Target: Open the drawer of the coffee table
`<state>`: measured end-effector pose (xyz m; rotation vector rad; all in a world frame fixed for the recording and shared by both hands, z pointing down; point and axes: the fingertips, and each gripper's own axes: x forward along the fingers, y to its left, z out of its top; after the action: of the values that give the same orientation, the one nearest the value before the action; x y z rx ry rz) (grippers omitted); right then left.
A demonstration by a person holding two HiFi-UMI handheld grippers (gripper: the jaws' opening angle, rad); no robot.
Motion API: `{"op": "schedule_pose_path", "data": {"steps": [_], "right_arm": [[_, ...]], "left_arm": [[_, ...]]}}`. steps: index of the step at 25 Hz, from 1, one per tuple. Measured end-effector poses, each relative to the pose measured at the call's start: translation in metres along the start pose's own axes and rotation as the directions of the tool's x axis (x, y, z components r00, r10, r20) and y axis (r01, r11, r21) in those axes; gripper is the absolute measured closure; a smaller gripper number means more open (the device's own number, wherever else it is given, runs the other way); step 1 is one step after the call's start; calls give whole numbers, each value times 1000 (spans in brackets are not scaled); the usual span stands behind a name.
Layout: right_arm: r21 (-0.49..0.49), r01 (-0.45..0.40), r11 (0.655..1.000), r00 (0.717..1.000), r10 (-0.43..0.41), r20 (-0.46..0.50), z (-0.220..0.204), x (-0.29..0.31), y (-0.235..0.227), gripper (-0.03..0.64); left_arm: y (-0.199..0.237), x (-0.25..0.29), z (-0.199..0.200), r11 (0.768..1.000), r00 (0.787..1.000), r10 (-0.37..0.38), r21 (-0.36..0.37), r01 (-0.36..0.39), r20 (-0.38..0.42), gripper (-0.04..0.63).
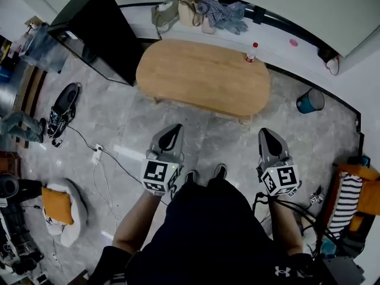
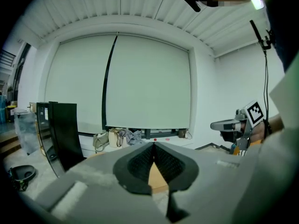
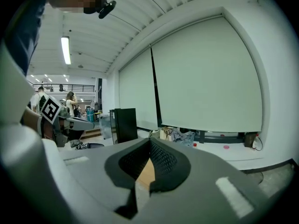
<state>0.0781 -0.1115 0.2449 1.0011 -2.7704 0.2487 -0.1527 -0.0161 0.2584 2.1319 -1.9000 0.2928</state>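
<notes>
The low oval wooden counter (image 1: 202, 73), the coffee table, lies at twelve o'clock from both tongs, long axis crosswise; no drawer front shows. The left tongs (image 1: 173, 133) and right tongs (image 1: 268, 136) are pressed together, empty, about equally near. Grey stone floor (image 1: 208, 136) lies between; a tall black cabinet (image 1: 98, 31) stands at ten o'clock.

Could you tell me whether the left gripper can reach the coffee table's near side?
Probably yes: only bare floor lies between the left gripper and the coffee table, though its jaws are shut.
</notes>
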Motion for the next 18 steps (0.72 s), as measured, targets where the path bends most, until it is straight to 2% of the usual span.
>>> {"op": "schedule_pose_path", "data": {"steps": [3,7,13,18], "right_arm": [[21,33,999,999,-33,-25,-17,0,-39,614],[51,70,996,995,-67,-69,-48,1,-82,614],[54,120,991,983,-112,-144,-100,22,-128,614],[36,165,986,971,-156,-181,-141,44,-161,614]], "left_arm": [[-2,28,-7,999,1000,-1,42,1,-13,592],[-1,57,-30,998,997,4,70,1,-73,592],[18,99,-74,998,990,4,62,5,-143,575],[40,142,-124,998,976,-31,54,43,-215,550]]}}
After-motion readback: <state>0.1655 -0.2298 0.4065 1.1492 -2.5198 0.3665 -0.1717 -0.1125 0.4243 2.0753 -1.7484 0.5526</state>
